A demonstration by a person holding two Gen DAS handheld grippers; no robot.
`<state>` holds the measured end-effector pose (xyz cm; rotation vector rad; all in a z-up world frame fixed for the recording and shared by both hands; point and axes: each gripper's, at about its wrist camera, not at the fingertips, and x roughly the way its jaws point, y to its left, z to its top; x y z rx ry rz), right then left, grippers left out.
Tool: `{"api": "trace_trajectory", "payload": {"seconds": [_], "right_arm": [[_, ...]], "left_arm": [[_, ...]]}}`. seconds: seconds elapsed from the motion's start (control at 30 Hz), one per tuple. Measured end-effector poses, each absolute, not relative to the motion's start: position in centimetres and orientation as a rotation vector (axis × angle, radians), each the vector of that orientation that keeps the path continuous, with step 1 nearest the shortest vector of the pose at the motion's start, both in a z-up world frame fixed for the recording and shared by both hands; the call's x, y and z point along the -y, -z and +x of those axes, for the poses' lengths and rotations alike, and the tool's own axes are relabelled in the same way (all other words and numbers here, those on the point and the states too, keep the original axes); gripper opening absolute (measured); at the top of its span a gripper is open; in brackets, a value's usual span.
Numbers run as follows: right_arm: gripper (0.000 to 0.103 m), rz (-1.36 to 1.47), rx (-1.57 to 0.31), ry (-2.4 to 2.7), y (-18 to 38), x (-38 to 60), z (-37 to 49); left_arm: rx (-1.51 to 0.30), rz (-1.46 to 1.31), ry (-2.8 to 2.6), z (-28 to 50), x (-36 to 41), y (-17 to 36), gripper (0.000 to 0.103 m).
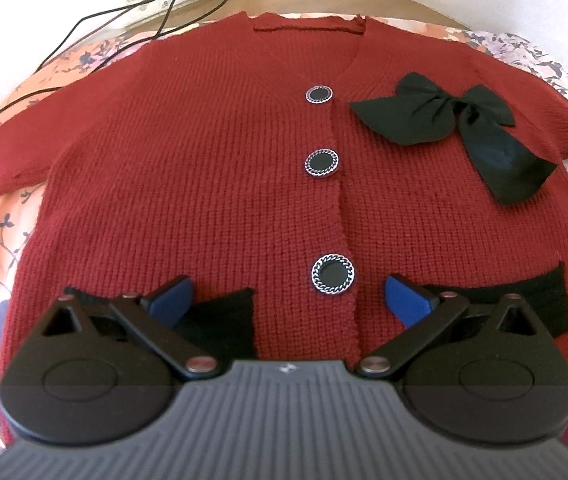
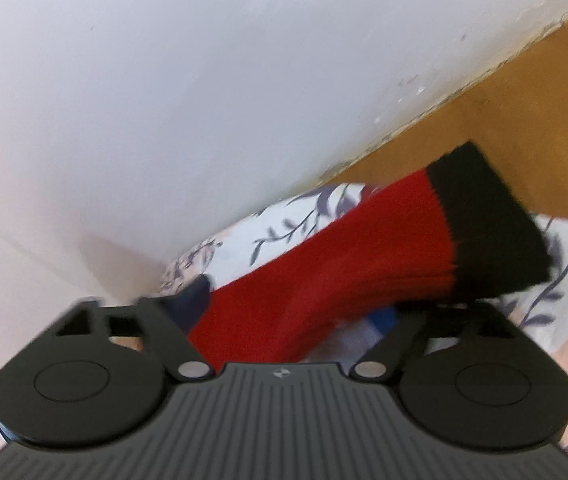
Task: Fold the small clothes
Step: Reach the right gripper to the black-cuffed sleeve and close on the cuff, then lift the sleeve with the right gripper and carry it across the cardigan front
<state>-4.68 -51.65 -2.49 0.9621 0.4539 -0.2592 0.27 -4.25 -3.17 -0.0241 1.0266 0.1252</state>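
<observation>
No readable words, numbers or labels are showing in either view. The only mark is a small pale emblem that is sitting at the top centre of each gripper body, on the left gripper (image 1: 289,300) and the right gripper (image 2: 296,320); it is looking like a logo, possibly a split hexagon, but it is too small to read.
</observation>
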Motion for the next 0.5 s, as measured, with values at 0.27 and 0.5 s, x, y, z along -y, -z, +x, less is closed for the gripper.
{"api": "trace_trajectory", "payload": {"seconds": [0.27, 0.5], "right_arm": [[0.019, 0.874, -0.442, 0.241, 0.7, 52.3, -4.9], [0.014, 0.899, -0.386, 0.119, -2.6, 50.7, -4.8]], "left_arm": [[-1.011, -0.024, -0.121, 0.0, 4.2, 3.3, 0.103], [-0.995, -0.021, -0.106, -0.3, 4.1, 3.3, 0.103]]}}
